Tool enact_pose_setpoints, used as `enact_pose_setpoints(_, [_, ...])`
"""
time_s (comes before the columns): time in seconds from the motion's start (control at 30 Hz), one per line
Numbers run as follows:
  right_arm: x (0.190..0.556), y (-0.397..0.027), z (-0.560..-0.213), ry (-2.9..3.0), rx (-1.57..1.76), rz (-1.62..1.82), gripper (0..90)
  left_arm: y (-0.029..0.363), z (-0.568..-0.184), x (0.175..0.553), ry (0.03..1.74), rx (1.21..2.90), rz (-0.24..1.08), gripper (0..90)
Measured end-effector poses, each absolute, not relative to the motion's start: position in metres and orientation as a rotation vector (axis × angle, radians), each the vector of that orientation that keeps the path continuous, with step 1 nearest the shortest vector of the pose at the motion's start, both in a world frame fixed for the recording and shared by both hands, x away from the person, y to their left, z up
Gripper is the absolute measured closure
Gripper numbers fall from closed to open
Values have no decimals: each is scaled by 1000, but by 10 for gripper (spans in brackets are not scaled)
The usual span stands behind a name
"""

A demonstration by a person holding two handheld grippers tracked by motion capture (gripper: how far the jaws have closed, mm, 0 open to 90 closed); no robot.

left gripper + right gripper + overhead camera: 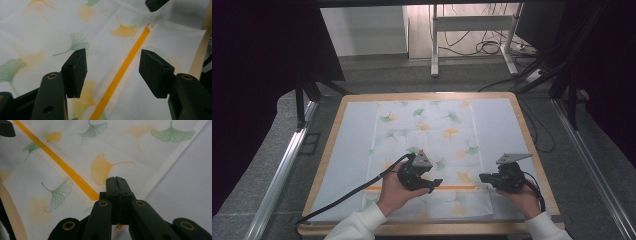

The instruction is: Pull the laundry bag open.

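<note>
Right gripper (pixel 116 179) clamped on bag's orange zipper (pixel 60 161), left gripper (pixel 112 72) open above

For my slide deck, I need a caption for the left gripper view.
Open left gripper poised over the orange zipper of a ginkgo-print pouch.

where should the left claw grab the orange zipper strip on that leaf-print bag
Judging by its pose, mid-strip: the orange zipper strip lies flat as a narrow raised line between the open left claw pads. Come straight down with pads astride it and pinch across its width; the right claw is shut at the far end.
</note>
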State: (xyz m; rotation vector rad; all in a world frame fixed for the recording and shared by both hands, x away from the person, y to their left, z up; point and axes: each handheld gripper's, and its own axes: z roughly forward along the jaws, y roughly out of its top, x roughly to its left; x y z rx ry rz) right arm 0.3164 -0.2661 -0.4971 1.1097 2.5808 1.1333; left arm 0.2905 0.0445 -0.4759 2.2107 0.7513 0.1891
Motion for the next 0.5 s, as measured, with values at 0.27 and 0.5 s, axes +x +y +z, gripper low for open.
enact_pose_setpoints(0.27, [301,-263,-499,2574,1071,1087,889,32,-486,282,778,2196,117,404])
enact_pose_setpoints(0.5, [285,-268,-500,2541,1106,1099,889,22,-487,268,799,2147,108,430])
